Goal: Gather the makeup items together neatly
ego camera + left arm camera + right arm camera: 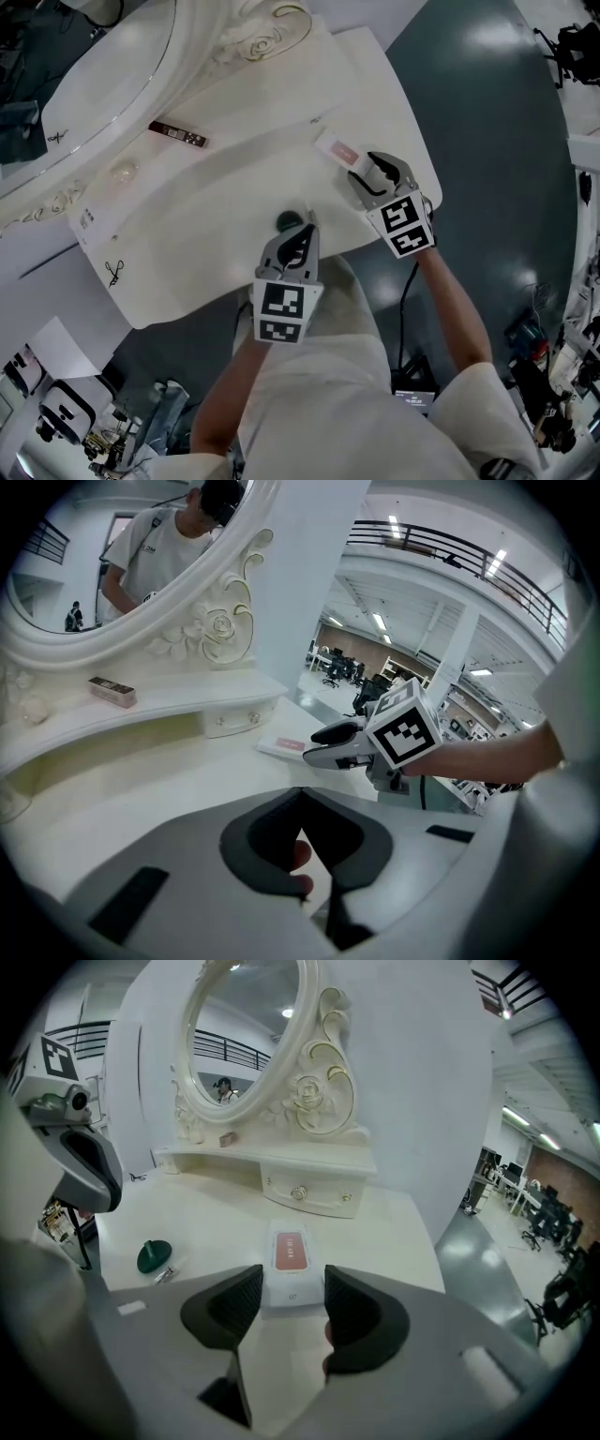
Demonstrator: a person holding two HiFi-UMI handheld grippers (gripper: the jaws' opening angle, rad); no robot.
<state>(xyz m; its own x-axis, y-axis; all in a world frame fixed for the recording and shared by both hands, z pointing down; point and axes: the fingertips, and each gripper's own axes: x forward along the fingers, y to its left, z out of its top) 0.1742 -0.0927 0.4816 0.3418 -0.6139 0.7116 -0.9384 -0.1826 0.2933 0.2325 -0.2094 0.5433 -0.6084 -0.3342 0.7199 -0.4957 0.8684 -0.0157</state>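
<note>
A flat white box with a red label (335, 150) lies at the right of the white vanity table (216, 253). My right gripper (361, 172) has its jaws on either side of the box's near end (291, 1258), pads against its sides. A dark green round item (288, 221) sits near the table's front edge, with a small clear piece (167, 1274) beside it. My left gripper (306, 225) hovers just right of the green item, jaws together at the tips (302, 791), nothing seen between them.
A dark brown box (178, 134) lies on the raised shelf under the oval mirror (84, 66). A small clear round item (123, 172) rests below the shelf at the left. A drawer with a knob (298, 1192) sits behind the white box. The table's front edge runs under both grippers.
</note>
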